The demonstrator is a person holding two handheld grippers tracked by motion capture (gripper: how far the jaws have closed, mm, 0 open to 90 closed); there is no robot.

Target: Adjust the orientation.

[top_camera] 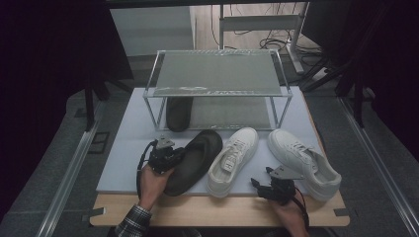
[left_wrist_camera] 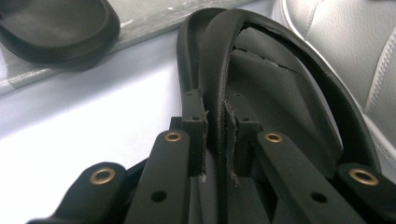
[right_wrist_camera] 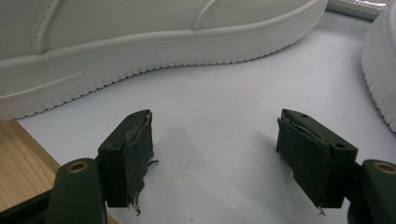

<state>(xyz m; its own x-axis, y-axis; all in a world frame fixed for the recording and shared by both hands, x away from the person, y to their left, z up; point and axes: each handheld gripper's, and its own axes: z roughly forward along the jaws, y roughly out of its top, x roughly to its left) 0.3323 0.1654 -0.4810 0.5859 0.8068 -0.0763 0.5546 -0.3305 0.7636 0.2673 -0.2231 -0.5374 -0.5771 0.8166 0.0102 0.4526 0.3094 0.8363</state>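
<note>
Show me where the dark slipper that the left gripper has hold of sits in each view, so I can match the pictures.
High view: the dark slipper lies lower centre-left on the white mat, its left rim in the left gripper.
Left gripper view: the slipper runs up the centre, its rim pinched between the jaws.
Right gripper view: white sneaker sides and mat, with this gripper's jaws standing open.
Shared landmark: the white sneaker beside the slipper, at the right edge of the left gripper view.

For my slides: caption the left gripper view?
Left tongs shut on the black slipper's rim, white sneaker alongside.

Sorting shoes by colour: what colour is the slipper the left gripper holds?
Black slipper, clearest in the left gripper view.
</note>
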